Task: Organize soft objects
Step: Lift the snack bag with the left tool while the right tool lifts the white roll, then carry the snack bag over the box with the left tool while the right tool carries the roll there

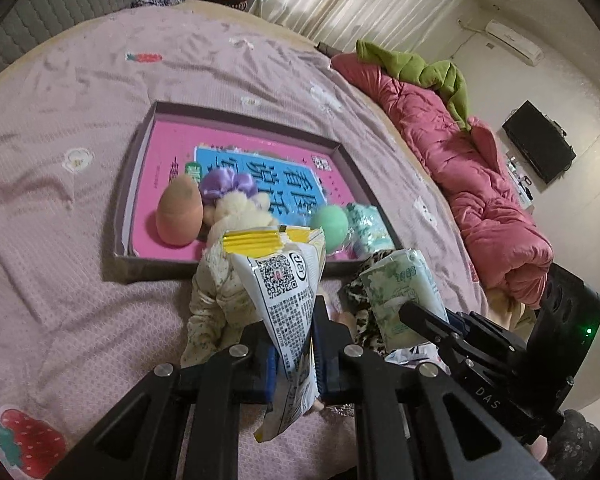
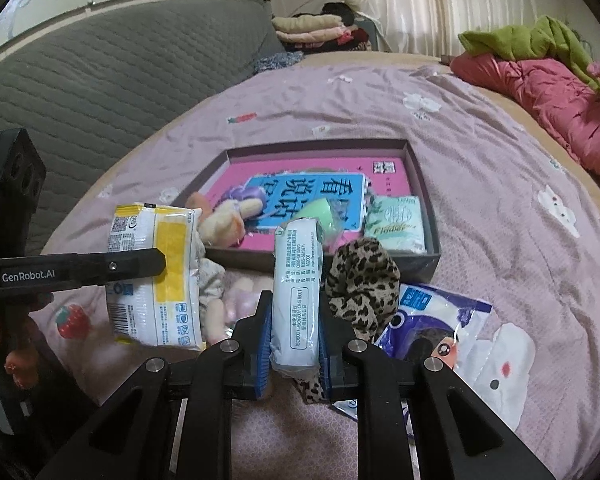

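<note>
Left tool (image 1: 294, 360) clamping yellow pack (image 1: 284, 280) (long axis forward), right tool (image 2: 294, 332) clamping tissue pack (image 2: 298, 284)

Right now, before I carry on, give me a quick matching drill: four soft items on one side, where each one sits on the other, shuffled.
Items:
1. yellow-and-white tissue pack
2. green tissue pack
3. orange sponge egg
4. leopard-print scrunchie

Places:
A. lying on the bedsheet, just outside the box
B. clamped in the right tool
C. inside the box
D. clamped in the left tool

Pairs: 1-D, 2-B, 3-C, 4-A
</note>
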